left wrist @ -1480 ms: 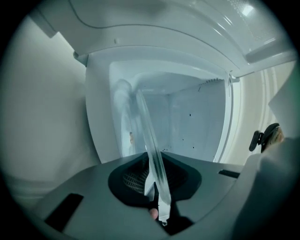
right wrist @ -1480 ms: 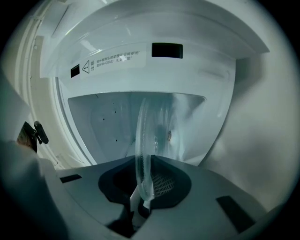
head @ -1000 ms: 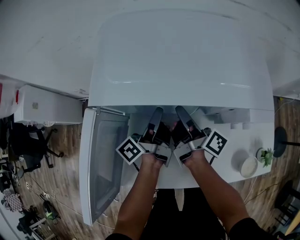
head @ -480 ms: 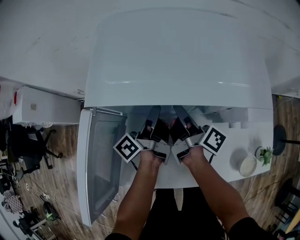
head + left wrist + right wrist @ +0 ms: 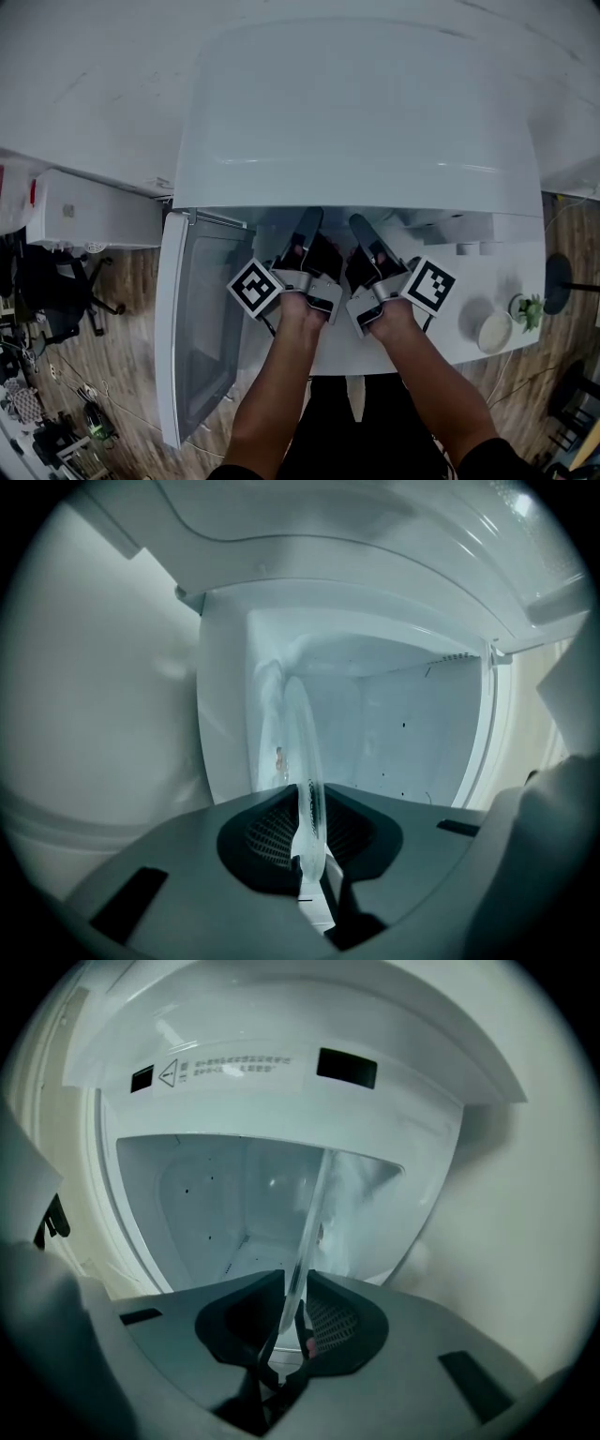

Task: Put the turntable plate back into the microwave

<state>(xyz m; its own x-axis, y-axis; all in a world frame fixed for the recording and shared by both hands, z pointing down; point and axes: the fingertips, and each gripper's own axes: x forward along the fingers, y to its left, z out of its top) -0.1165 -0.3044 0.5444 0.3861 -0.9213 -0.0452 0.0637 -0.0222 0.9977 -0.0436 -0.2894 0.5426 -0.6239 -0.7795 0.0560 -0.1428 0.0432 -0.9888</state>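
The glass turntable plate (image 5: 298, 733) is held edge-on between both grippers at the mouth of the white microwave (image 5: 356, 112). My left gripper (image 5: 309, 822) is shut on the plate's rim. My right gripper (image 5: 295, 1302) is shut on the plate (image 5: 314, 1213) as well. In the head view the left gripper (image 5: 309, 225) and right gripper (image 5: 361, 227) sit side by side under the microwave's front edge, fingers pointing into the cavity (image 5: 403, 733). From the head view the clear plate is hard to make out. The cavity floor is mostly hidden.
The microwave door (image 5: 202, 328) hangs open to the left. On the white counter at the right stand a white bowl (image 5: 497, 333) and a small plant (image 5: 532, 311). A white box (image 5: 89, 211) and an office chair (image 5: 56, 281) are at the far left.
Both grippers have shifted only slightly at the microwave's mouth. They still hold the plate between them.
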